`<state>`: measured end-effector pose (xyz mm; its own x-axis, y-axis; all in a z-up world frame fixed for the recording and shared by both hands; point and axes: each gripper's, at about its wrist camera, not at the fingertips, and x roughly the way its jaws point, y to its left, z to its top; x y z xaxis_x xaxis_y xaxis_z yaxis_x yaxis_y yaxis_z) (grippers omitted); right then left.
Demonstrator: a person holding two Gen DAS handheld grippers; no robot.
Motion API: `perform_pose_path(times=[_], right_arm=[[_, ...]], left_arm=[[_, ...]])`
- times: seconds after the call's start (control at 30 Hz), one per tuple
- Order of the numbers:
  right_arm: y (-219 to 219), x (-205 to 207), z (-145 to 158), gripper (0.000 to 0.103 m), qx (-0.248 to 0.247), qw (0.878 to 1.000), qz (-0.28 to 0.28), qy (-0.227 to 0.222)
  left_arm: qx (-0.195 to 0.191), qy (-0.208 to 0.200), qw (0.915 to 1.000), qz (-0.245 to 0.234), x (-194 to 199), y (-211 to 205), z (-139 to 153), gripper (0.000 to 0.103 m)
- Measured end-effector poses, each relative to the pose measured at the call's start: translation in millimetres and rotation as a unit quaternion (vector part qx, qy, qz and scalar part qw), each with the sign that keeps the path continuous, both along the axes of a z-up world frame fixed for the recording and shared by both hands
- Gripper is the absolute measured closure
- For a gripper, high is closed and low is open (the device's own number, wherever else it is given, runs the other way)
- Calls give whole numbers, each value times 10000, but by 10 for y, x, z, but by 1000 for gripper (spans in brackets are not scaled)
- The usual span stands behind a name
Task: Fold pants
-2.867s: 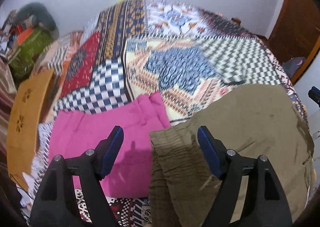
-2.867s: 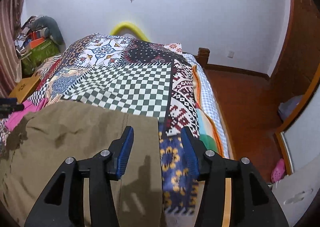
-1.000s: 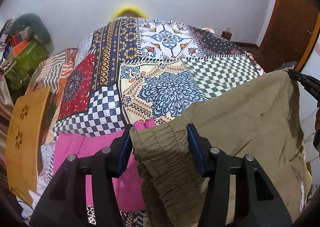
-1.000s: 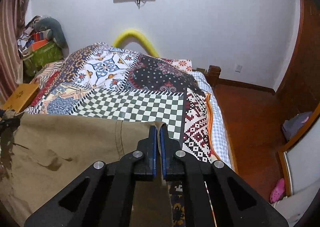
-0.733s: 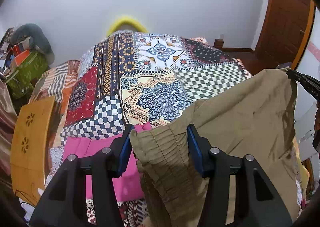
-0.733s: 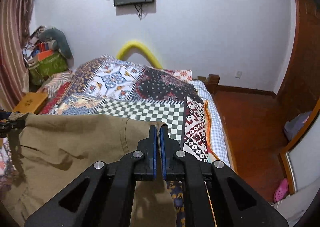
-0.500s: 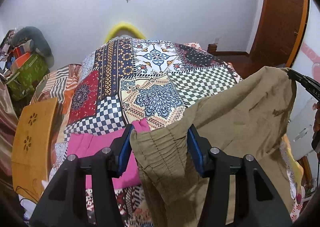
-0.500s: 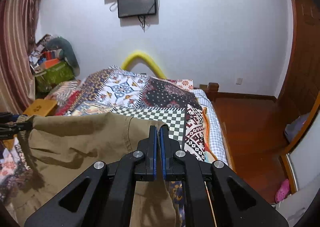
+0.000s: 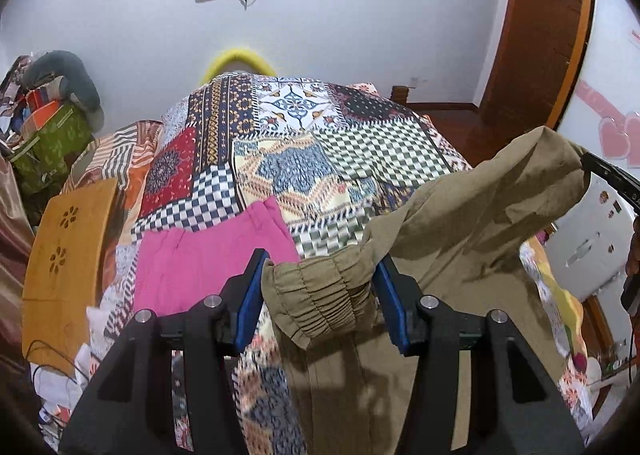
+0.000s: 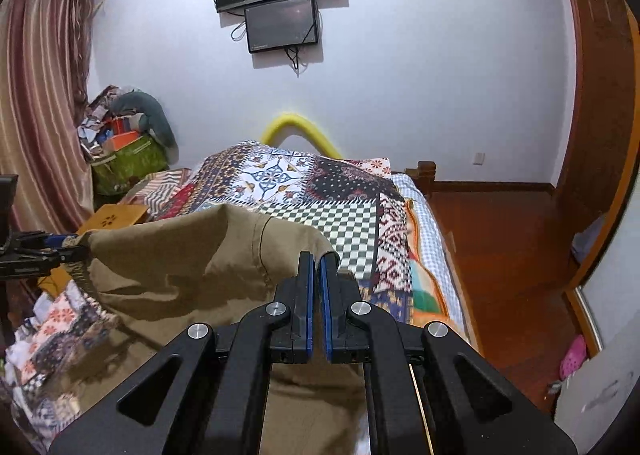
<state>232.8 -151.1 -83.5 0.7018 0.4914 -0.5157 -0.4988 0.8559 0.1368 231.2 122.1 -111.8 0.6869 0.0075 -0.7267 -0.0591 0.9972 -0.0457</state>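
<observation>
Pants [image 9: 472, 215], olive-khaki, hung between your two grippers w/ the waistband stretched across, clear of the bed at the top while the legs trailed down toward the near edge. Left gripper [image 9: 320, 295] had its jaws partway closed, pinching the bunched elastic section of the waistband [image 9: 320, 295]; gathered fabric filled the gap, which is why they stood apart rather than meeting. Right gripper [image 10: 316, 287] had its jaws pressed together on the thin opposite corner of the waistband, only a single layer of cloth caught near the tips. Probably you held both corners so the garment would hang flat and the legs line up before laying it down for a fold; that's a judgement from the pose.

Cloth sagged in the middle btwn the grips, so the top edge wasn't taut, and creases ran diagonally across the seat.

Room: patchwork quilt [image 9: 304, 159] on the bed lay open across its centre and far half, good landing space. Pink garment [image 9: 208, 255] sat flat on the near left part of the quilt, just beside the left gripper's line, so a drop there would overlap it. Wooden stool [image 9: 68, 247] stood off the bed's left side. Bed's right edge [image 10: 432, 239] fell away to bare wood floor [image 10: 500, 239], w/ nothing to catch a trailing leg. TV screens on the far wall were well apart from the work.
</observation>
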Motion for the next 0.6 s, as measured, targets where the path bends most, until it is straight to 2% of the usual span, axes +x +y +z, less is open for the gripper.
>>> perform_pose_path(times=[0.37, 0.6], right_arm=[[-248, -609, -277, 100, 167, 9989, -47, 437], [-364, -873, -556, 100, 89, 9961, -138, 861]], left_arm=[[-124, 236, 9994, -233, -609, -141, -275, 51], [94, 493, 9978, -434, -940, -277, -530, 51]])
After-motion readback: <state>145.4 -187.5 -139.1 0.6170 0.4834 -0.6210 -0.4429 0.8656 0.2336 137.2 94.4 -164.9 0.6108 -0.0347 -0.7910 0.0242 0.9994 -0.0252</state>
